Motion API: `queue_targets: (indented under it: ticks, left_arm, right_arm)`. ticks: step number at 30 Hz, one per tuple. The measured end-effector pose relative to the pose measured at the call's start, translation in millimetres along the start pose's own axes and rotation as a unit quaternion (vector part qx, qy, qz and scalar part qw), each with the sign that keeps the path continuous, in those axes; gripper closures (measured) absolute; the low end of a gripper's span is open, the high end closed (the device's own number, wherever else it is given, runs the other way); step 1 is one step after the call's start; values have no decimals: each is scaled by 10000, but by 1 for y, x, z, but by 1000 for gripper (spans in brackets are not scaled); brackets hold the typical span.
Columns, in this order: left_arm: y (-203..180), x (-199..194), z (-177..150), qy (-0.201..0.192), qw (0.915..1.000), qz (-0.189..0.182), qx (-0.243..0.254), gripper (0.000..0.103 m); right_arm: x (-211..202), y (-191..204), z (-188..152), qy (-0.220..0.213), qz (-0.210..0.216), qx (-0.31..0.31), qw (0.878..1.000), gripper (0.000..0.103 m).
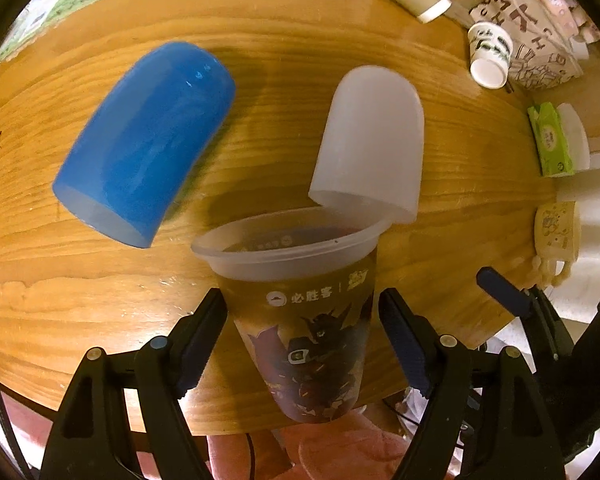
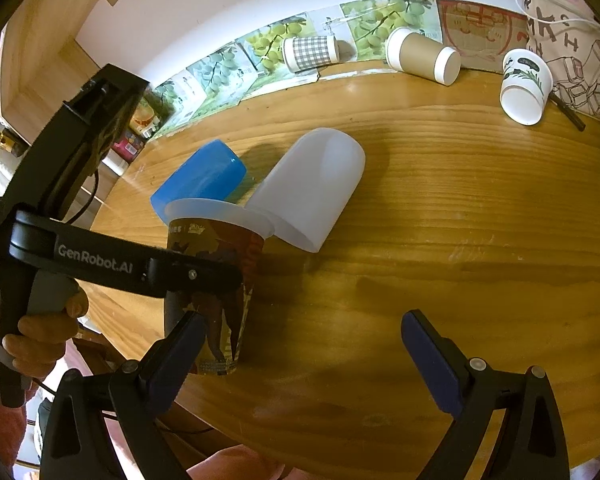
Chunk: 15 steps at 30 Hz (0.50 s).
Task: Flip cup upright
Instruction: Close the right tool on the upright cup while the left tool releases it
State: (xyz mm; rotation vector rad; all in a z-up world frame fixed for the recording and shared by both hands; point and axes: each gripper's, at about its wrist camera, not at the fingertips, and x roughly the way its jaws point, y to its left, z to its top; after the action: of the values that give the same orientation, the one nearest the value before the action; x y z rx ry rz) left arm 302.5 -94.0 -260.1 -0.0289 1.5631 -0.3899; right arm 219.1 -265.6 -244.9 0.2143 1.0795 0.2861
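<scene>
A printed plastic cup [image 1: 300, 320] with a frosted rim stands upright, mouth up, near the front edge of the wooden table [image 1: 80, 280]. My left gripper [image 1: 302, 344] is open with a finger on each side of the cup and a small gap to each. The cup also shows in the right wrist view [image 2: 216, 280], with the left gripper's arm across it. My right gripper [image 2: 304, 356] is open and empty, over bare table to the right of the cup. A blue cup [image 1: 144, 140] and a white frosted cup [image 1: 372, 140] stand upside down behind it.
Paper cups lie on their sides at the back: a brown one [image 2: 424, 58], a checked one [image 2: 310, 52], a white patterned one [image 2: 524, 84]. A printed bag [image 1: 540, 40], a green tissue pack [image 1: 552, 140] and a yellow mug [image 1: 556, 236] sit at the right.
</scene>
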Motion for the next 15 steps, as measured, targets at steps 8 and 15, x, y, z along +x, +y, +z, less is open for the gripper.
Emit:
queue_targets:
  ticks: [8, 15]
  left_arm:
    - [7, -20, -16, -725, 9973, -3, 82, 22]
    - [14, -41, -31, -1421, 9898, 86, 87, 22]
  right_arm:
    - [2, 8, 5, 11, 30, -24, 10000, 4]
    - [7, 20, 15, 34, 49, -140, 9999, 4]
